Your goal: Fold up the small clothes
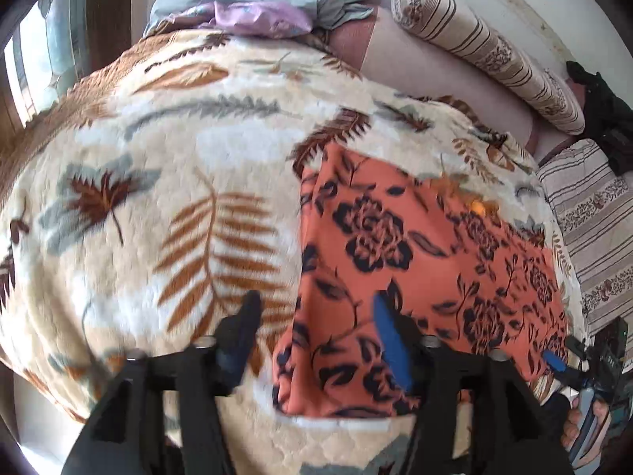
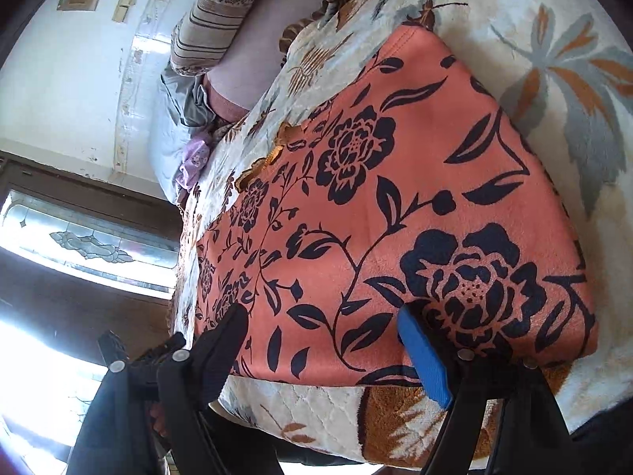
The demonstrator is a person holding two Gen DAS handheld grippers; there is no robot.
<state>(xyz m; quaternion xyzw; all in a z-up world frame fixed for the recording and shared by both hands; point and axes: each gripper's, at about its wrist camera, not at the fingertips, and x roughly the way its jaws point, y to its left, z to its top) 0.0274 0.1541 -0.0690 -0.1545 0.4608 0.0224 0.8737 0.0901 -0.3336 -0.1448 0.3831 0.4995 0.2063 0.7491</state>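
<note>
An orange garment with a black flower print point(image 1: 415, 277) lies flat on a cream leaf-patterned blanket point(image 1: 158, 182). It also shows in the right wrist view point(image 2: 395, 206), folded into a rough rectangle. My left gripper point(image 1: 316, 316) is open above the garment's left edge, one finger over the blanket and one over the cloth. My right gripper point(image 2: 320, 324) is open and empty over the garment's near edge. The right gripper also shows at the far right of the left wrist view point(image 1: 561, 364).
The blanket point(image 2: 554, 59) covers a bed. A striped bolster point(image 1: 482, 47) lies along the far wall. A grey and purple cloth pile point(image 1: 257, 4) sits at the head. A black object point(image 1: 605, 118) lies at the right. A window point(image 2: 87, 245) is beside the bed.
</note>
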